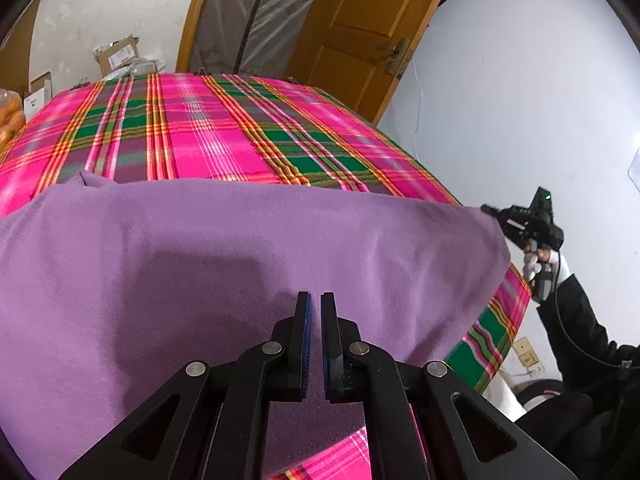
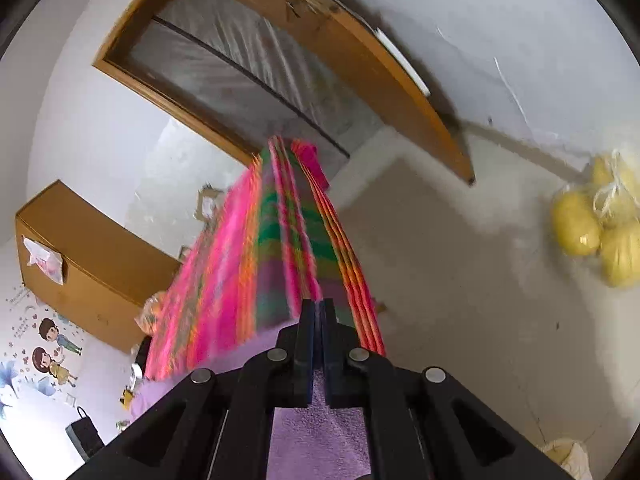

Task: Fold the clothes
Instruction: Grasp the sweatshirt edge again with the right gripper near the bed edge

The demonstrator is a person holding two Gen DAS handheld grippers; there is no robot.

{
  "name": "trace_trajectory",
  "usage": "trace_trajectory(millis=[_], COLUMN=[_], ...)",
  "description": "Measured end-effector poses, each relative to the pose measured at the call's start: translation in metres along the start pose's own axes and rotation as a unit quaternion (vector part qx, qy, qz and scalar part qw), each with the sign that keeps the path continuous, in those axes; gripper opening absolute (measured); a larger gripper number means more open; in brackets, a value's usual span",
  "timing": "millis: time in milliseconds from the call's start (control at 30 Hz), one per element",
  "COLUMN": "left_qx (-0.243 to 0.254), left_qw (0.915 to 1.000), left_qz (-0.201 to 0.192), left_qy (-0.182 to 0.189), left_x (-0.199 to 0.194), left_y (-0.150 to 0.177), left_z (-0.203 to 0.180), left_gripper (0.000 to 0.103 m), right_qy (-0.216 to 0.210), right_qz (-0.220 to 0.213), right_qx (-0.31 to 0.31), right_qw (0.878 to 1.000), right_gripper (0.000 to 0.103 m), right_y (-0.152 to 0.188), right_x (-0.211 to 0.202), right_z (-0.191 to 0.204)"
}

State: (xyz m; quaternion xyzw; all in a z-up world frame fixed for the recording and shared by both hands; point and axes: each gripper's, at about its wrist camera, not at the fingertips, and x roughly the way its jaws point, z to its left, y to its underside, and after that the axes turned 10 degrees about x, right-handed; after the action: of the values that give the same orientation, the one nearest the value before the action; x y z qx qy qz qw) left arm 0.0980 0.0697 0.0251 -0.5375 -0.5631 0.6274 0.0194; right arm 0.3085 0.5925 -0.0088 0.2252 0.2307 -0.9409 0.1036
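Left tongs (image 1: 315, 300): fingers nearly together, a thin fold of the soft purple fleece garment (image 1: 224, 256) pinched between the blue pads; cloth runs under and past the tips.

Right tongs (image 2: 316, 306): closed tight, fingers flush, purple cloth showing just behind and below them. In the left wrist view the same tool (image 1: 490, 210) grips the garment's far right corner; a hand (image 1: 538, 260) in a white glove and dark sleeve holds it beyond the surface edge.

Garment stretched between the two tools, spread wide over the near half of the surface (image 1: 224, 128), which is covered in a pink, green and orange plaid cloth. Left corner of the garment folded up slightly.

Beyond: wooden door (image 1: 360, 28), plastic-sheeted doorway, cardboard boxes (image 1: 118, 54) at the far side. Right wrist view, blurred: bag of yellow fruit (image 2: 600, 220) on the floor, wooden cabinet (image 2: 84, 264), cartoon wall stickers.
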Motion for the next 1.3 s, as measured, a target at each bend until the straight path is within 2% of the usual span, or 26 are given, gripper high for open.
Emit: trace_trajectory(millis=[167,267,333,400,467,600,767,900,967,1033,1133,1167,1200,1267,1300], left_qx=[-0.004,0.004,0.013,0.022,0.034,0.058,0.072,0.068,0.065,0.064,0.068,0.068,0.068,0.067,0.066], left_qw=[1.0000,0.9999,0.9996,0.9991,0.9982,0.9956,0.9940,0.9947,0.9950,0.9950,0.9946,0.9945,0.9945,0.9946,0.9947], left_qz=[0.000,0.010,0.015,0.021,0.028,0.040,0.044,0.039,0.038,0.039,0.043,0.044,0.044,0.044,0.044], left_qy=[0.004,0.013,0.021,0.031,0.042,0.061,0.070,0.066,0.066,0.065,0.066,0.067,0.067,0.067,0.066], left_x=[0.001,0.005,0.006,0.007,0.011,0.021,0.024,0.019,0.018,0.019,0.020,0.021,0.021,0.021,0.021], left_y=[0.002,0.006,0.009,0.011,0.013,0.014,0.014,0.015,0.015,0.015,0.015,0.015,0.015,0.015,0.015], left_z=[0.000,-0.006,-0.011,-0.018,-0.026,-0.044,-0.056,-0.054,-0.053,-0.052,-0.054,-0.054,-0.054,-0.053,-0.053], left_gripper=[0.005,0.004,0.005,0.005,0.005,0.005,0.005,0.005,0.005,0.005,0.005,0.005,0.005,0.005,0.005], right_qy=[0.025,0.049,0.055,0.040,0.017,-0.027,-0.065,-0.054,-0.065,-0.082,-0.099,-0.098,-0.096,-0.093,-0.090], right_qz=[0.024,0.042,0.035,0.023,0.014,0.040,0.051,0.051,0.048,0.048,0.047,0.047,0.047,0.044,0.040], right_qx=[0.002,0.039,0.064,0.084,0.104,0.142,0.203,0.241,0.264,0.274,0.266,0.260,0.254,0.246,0.239], right_qw=[0.999,0.997,0.996,0.995,0.994,0.989,0.976,0.968,0.961,0.957,0.958,0.959,0.961,0.964,0.966], right_gripper=[0.003,0.008,0.009,0.020,0.026,0.036,0.037,0.040,0.040,0.040,0.040,0.036,0.022,0.014,0.006], right_y=[-0.002,0.007,0.012,0.020,0.031,0.056,0.070,0.074,0.076,0.079,0.080,0.080,0.080,0.079,0.078], right_x=[0.012,0.016,0.008,-0.006,-0.020,-0.027,-0.020,-0.021,-0.023,-0.022,-0.021,-0.022,-0.023,-0.024,-0.026], right_z=[-0.003,-0.026,-0.041,-0.050,-0.057,-0.069,-0.086,-0.102,-0.111,-0.114,-0.107,-0.105,-0.103,-0.101,-0.098])
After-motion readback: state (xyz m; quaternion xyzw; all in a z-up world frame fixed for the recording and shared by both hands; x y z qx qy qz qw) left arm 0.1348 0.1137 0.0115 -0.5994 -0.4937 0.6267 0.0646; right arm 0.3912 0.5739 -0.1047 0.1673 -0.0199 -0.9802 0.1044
